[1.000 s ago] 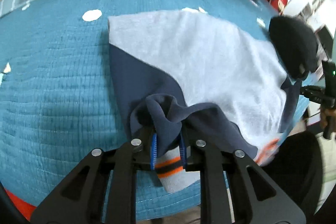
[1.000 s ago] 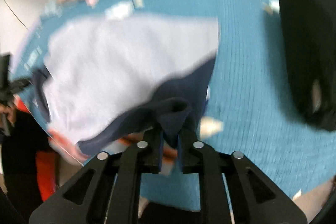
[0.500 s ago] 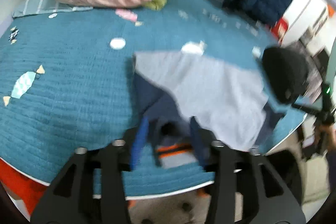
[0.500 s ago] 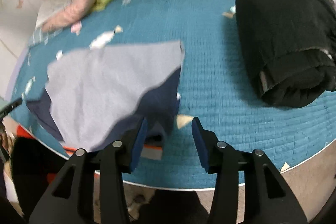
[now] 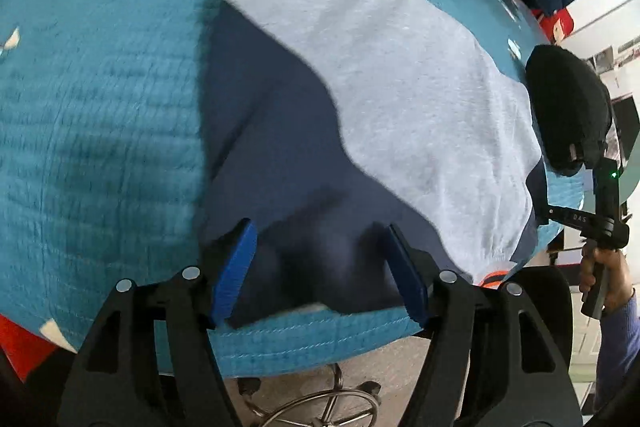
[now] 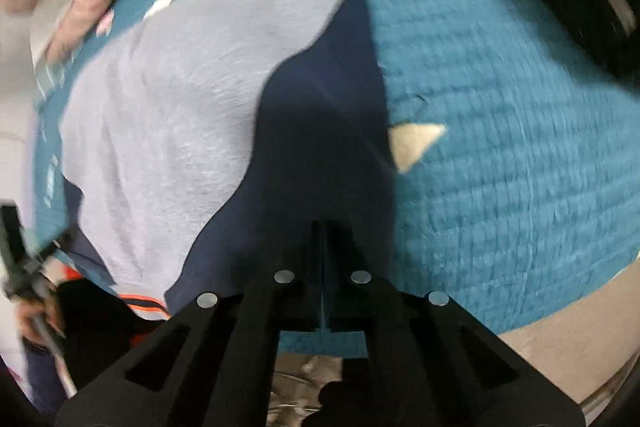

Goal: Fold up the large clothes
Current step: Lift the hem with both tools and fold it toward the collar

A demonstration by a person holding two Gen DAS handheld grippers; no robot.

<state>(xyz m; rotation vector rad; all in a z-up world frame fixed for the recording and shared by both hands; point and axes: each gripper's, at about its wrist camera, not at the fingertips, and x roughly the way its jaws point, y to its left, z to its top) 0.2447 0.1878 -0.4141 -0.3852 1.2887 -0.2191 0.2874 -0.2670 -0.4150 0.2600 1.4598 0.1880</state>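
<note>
Now the grey and navy fleece garment [image 5: 360, 99] is lying on the teal quilted cover [image 5: 100, 127]; the left gripper [image 5: 320, 267] is opening, navy cloth unpinched between its blue pads, garment spreading toward twelve o'clock. The right gripper [image 6: 322, 251] is sitting fully closed over the navy edge at six o'clock; whether cloth is pinched, I cannot tell.

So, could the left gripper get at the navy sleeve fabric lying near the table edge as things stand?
Probably yes: the left gripper is opening, its blue pads either side of the navy sleeve with nothing lying over it there.

bare quilt [image 5: 100, 127] left of garment [image 5: 380, 67] free; black bundle [image 5: 568, 115] blocks right edge.
</note>
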